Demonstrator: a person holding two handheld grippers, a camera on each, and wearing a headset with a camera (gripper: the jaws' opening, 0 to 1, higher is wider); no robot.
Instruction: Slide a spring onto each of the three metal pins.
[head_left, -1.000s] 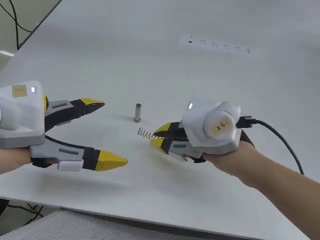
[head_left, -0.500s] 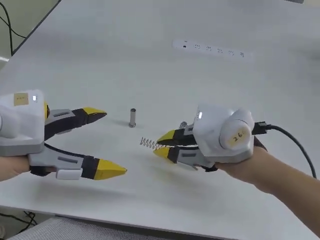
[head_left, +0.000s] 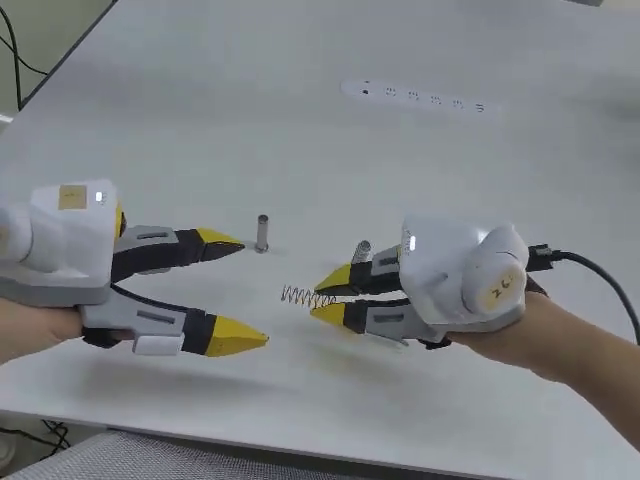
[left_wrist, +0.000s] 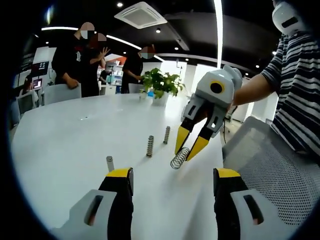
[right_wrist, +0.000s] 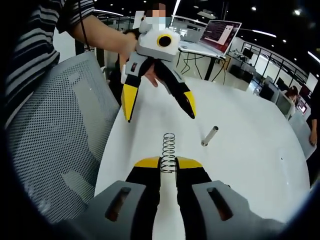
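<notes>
A wide white workbench top (head_left: 300, 90) carries a long white power strip (head_left: 415, 97) near its far edge, and a grey mesh office chair (right_wrist: 55, 125) stands just beside its near edge. Overhead, a dark ceiling holds a square white air vent (left_wrist: 140, 14), round spotlights and a bright light strip (left_wrist: 218, 30). A leafy green potted plant (left_wrist: 160, 84) sits on the table's far end.
</notes>
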